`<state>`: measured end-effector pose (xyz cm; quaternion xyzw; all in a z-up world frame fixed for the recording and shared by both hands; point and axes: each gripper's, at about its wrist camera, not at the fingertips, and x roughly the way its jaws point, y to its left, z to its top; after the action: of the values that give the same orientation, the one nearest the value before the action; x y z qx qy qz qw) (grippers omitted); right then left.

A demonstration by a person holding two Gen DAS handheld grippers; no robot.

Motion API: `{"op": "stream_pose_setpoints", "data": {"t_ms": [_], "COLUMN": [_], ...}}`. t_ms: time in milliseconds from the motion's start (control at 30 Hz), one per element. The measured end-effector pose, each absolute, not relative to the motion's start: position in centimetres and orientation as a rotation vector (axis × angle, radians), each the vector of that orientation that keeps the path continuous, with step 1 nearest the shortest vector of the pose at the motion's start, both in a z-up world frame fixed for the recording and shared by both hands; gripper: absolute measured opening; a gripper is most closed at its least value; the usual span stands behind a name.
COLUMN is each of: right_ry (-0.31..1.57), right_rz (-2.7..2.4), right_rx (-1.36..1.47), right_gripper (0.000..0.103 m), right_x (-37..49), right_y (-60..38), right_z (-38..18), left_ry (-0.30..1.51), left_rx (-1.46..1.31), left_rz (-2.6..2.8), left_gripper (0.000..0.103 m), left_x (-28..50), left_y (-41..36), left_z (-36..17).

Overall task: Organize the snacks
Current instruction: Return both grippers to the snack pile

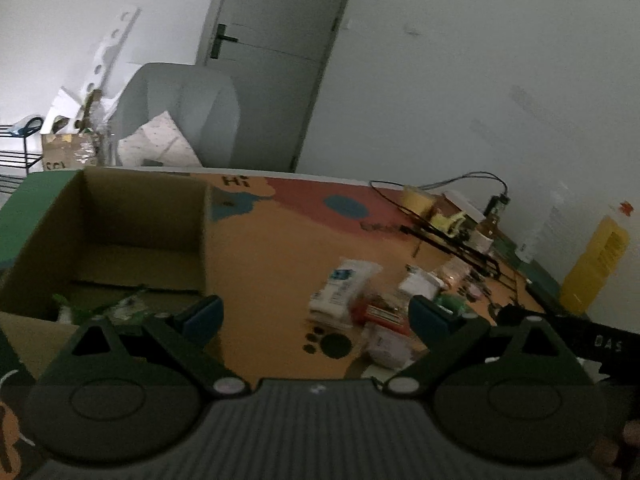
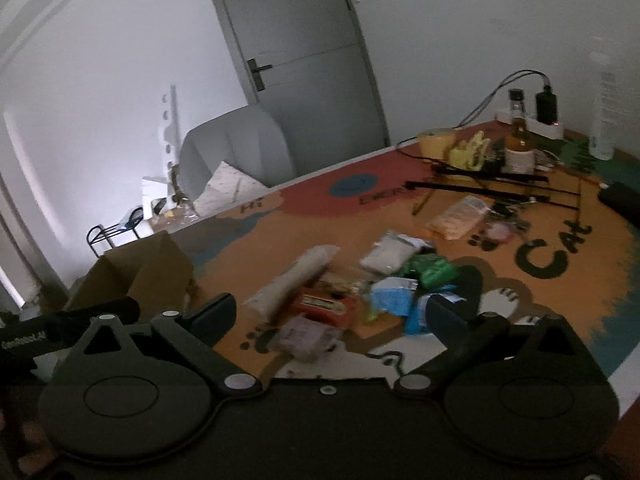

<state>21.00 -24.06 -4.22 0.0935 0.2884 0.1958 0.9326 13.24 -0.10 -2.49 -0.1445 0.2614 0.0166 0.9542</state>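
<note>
Reading off the table (image 2: pixel 592 280) mat: "CAT" (image 2: pixel 554 254) in black, "Hi" (image 1: pixel 236 180) near the far edge; the right gripper body is marked "DAS" (image 1: pixel 608 343). Both grippers are tilted down over the table. Left gripper (image 1: pixel 316 316): jaws released, nothing between them, cardboard box (image 1: pixel 144 216) just ahead-left with green packets seen inside. Right gripper (image 2: pixel 330 312): jaws spread wide, nothing held, snack pile (image 2: pixel 340 292) lying loose on the mat ahead of them. A red pack (image 2: pixel 324 306) and blue pack (image 2: pixel 394 300) are seen in the pile; labels too blurred to read. A brown bottle (image 2: pixel 519 140), yellow cup (image 2: pixel 436 142) and cables are kept at the far edge.
</note>
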Motion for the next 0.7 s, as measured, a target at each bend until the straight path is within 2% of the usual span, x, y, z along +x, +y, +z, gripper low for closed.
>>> {"op": "stream_pose_setpoints", "data": {"t_ms": [200,400,567,700], "right_ry": [0.572,0.598,0.623,0.66], "right_rz": [0.375,0.365,0.335,0.321], "right_rx": [0.193,0.211,0.227,0.249], "right_gripper": [0.101,0.082,0.077,0.071], "right_x": [21.5,22.6,24.0,25.2], "right_y": [-25.6,-26.5,-27.4,-27.9], "right_z": [-5.2,-6.4,-7.8,-9.1], "left_ry": [0.525,0.547,0.575,0.596], "left_rx": [-0.281,-0.294,-0.279,-0.267], "left_rz": [-0.004,-0.021,-0.035,-0.054], "left_gripper": [0.098,0.097,0.095,0.088], "left_x": [14.4,16.3,17.9,19.0], "left_y": [-2.1,-3.3,-4.5,-5.3], "left_z": [-3.1,-4.4,-5.6,-6.6]}}
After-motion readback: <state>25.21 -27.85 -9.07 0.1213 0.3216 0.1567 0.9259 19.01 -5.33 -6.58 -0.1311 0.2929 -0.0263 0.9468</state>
